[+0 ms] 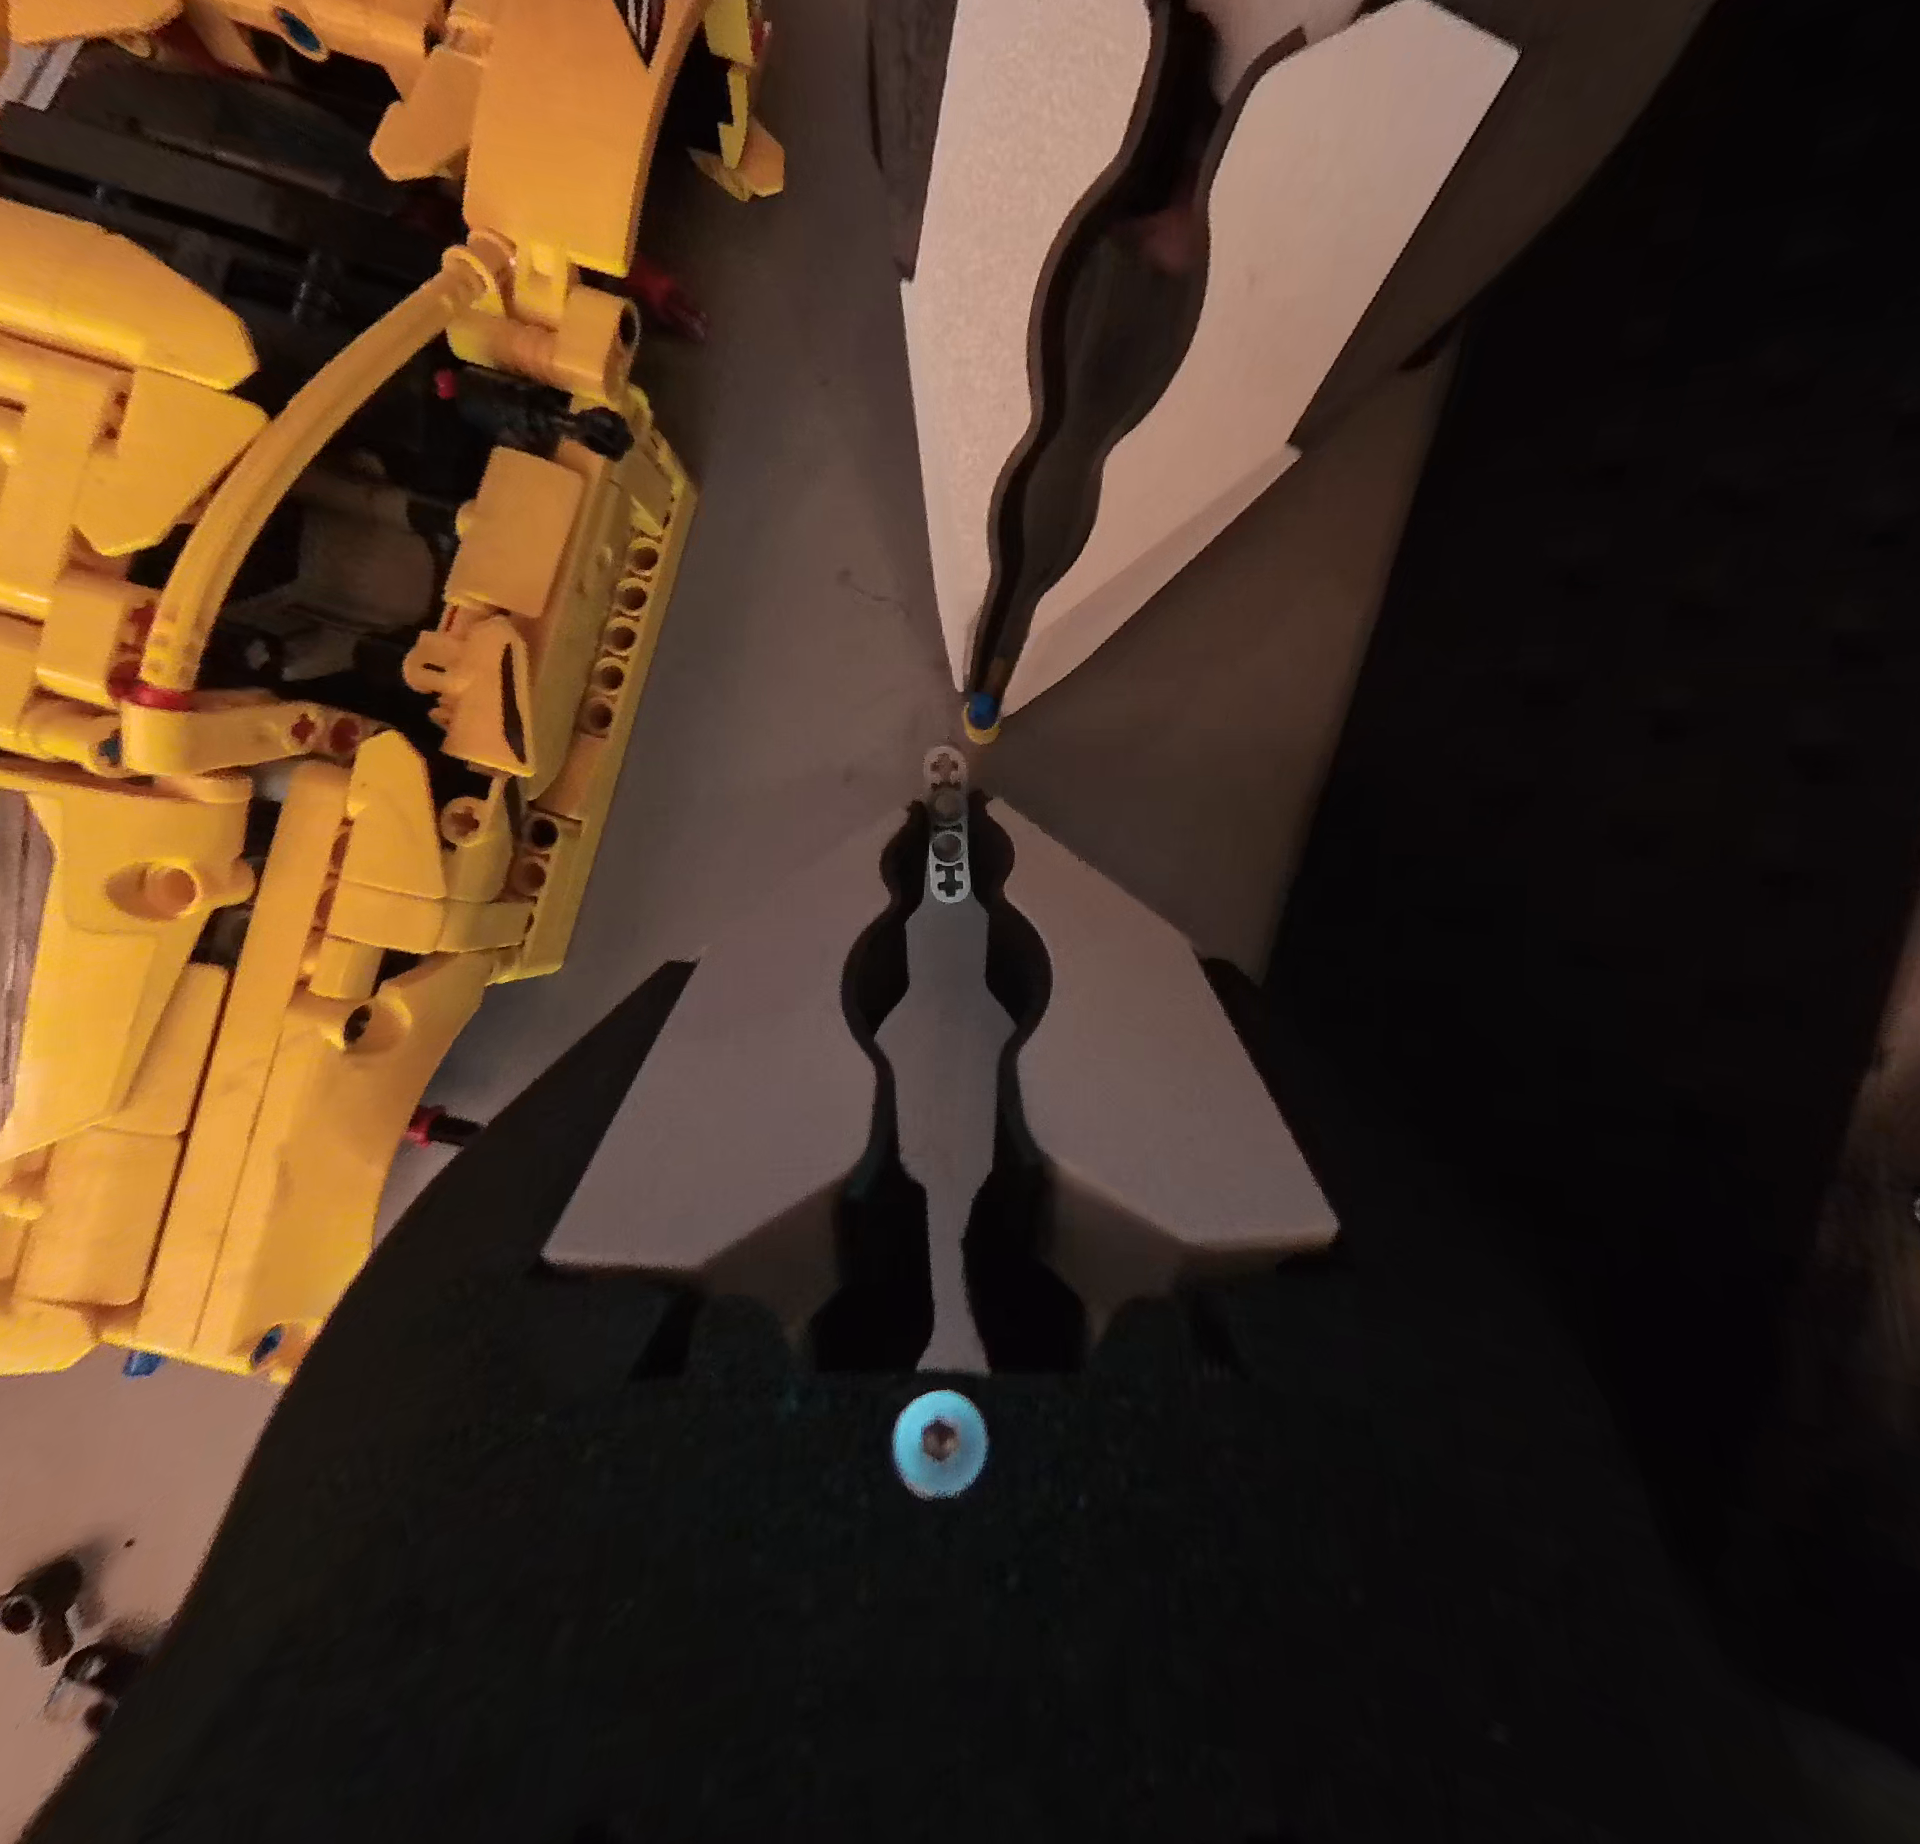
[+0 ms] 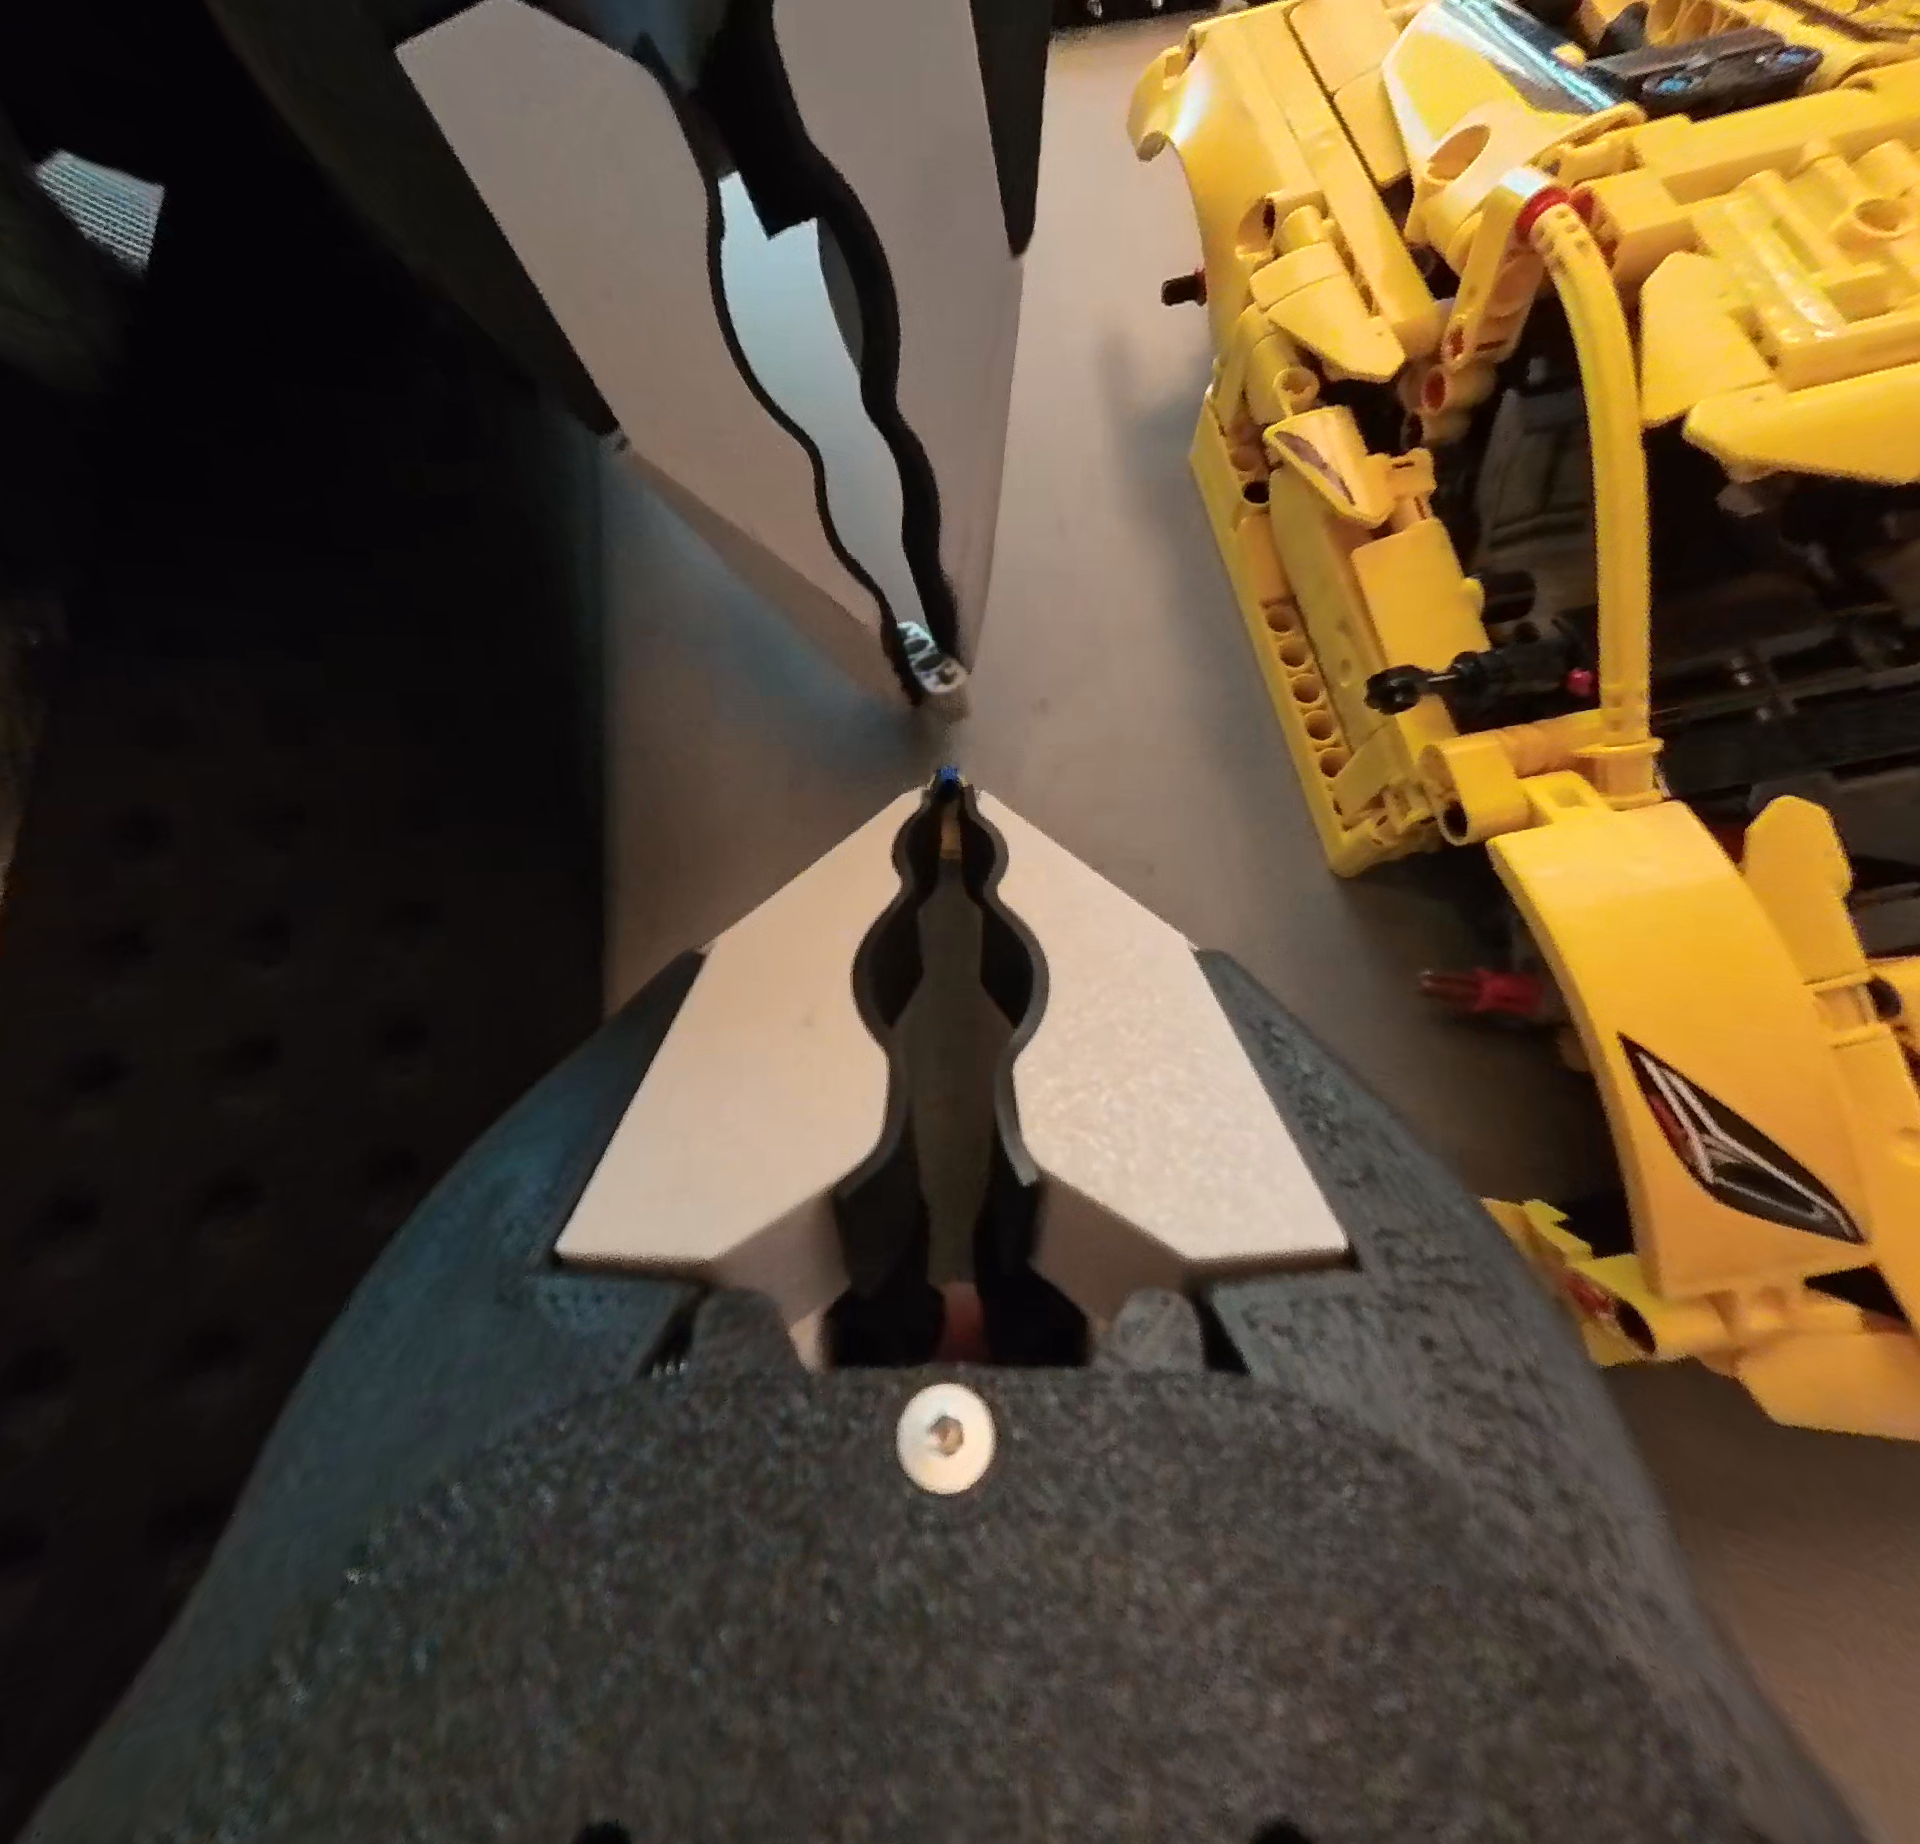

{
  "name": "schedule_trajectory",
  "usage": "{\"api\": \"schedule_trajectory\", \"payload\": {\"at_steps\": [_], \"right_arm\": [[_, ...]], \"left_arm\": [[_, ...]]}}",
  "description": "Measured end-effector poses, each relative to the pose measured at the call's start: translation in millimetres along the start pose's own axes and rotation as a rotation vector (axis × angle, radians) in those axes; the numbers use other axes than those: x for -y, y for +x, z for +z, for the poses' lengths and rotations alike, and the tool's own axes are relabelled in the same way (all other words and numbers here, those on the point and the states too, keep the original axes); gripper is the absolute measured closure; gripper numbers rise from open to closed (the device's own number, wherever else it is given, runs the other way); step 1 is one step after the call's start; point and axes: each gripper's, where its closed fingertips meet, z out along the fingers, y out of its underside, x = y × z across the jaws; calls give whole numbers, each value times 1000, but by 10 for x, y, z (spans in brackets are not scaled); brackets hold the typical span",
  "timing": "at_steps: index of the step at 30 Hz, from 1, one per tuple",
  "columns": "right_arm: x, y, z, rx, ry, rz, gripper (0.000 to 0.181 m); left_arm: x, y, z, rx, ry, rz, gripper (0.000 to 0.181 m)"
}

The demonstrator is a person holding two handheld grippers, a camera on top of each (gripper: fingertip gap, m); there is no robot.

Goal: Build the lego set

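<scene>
Two tools meet tip to tip: in the left wrist view the left gripper (image 1: pixel 948 820) pinches a small grey liftarm (image 1: pixel 947 840), stiff and light, near the yellow car (image 1: pixel 312 589) at left. In the right wrist view the right gripper (image 2: pixel 948 795) clamps a tiny blue-tipped pin (image 2: pixel 947 780), slippery, best held by its shaft.

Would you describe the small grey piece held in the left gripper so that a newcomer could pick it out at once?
Start at the big yellow car model; beside it, two grippers meet tip to tip over the table. The left gripper pinches a thin grey liftarm. Unlike the blue-and-yellow pin opposite, it is flat, with round and cross-shaped holes.
</scene>
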Motion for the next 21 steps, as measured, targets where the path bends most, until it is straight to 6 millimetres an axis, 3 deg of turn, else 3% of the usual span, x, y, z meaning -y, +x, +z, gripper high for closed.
{"api": "schedule_trajectory", "payload": {"at_steps": [6,14,21], "right_arm": [[0,19,-49,-53,18,-49,168],[75,-23,-51,-94,48,-103,169],[66,-2,1,-62,29,-58,178]], "left_arm": [[-22,-28,-34,8,4,-8,174],[-89,-9,-38,-4,-5,-15,174],[-64,225,-47,-146,9,7,174]]}}
